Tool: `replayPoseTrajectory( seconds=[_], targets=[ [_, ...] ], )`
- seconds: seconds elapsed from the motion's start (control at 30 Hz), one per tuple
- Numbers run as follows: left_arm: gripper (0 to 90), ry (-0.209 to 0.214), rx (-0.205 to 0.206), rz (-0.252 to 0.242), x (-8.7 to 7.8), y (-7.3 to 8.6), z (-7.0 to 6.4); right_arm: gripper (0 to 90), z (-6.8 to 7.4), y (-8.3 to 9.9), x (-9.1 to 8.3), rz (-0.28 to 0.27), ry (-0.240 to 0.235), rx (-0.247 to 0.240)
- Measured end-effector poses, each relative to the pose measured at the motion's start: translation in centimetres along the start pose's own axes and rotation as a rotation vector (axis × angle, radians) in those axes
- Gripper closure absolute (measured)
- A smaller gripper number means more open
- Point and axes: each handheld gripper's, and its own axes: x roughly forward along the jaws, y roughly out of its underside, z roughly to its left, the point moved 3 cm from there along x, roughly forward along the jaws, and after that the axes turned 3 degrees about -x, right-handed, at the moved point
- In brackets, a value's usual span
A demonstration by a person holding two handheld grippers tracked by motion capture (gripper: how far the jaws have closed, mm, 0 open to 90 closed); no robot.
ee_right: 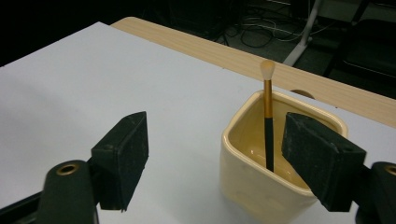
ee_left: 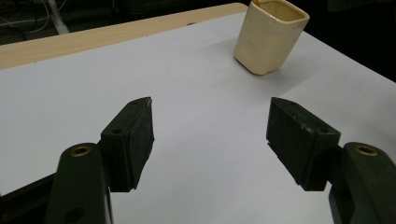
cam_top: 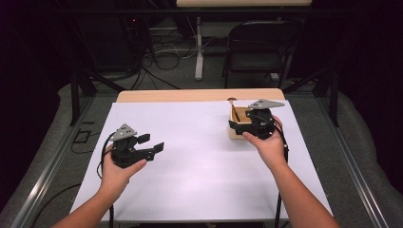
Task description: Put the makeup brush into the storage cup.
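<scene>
Glazed cream cup (ee_right: 266, 172) at the table's far right, likely heavy, slick and breakable, holds a light brush (ee_right: 268, 114) best pinched mid-handle by the spread right gripper (ee_right: 229, 154); left gripper (ee_left: 210, 140) also spread.

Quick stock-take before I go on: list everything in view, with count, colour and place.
cup: 1, cream, far right of sheet, under right gripper
brush: 1, black and gold handle, pale tip, upright in cup
sheet: 1, white, covers table
table: 1, wood, far edge bare
chair: 1, dark, beyond table
left gripper: 1, black, open, above sheet at left
right gripper: 1, black, open, one jaw over cup
</scene>
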Motion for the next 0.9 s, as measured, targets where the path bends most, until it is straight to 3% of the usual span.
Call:
replayPoseTrajectory(
  seconds=[0.37,0.9],
  targets=[
    [31.6,0.001,0.024,0.023,-1.1,0.4,0.7,20.0,0.4,0.6,-1.8,-0.021,-0.056,-0.012],
    [30.5,-0.01,0.029,0.029,-2.8,1.0,2.1,19.2,1.4,1.7,-3.9,-0.027,-0.09,-0.064]
  ],
)
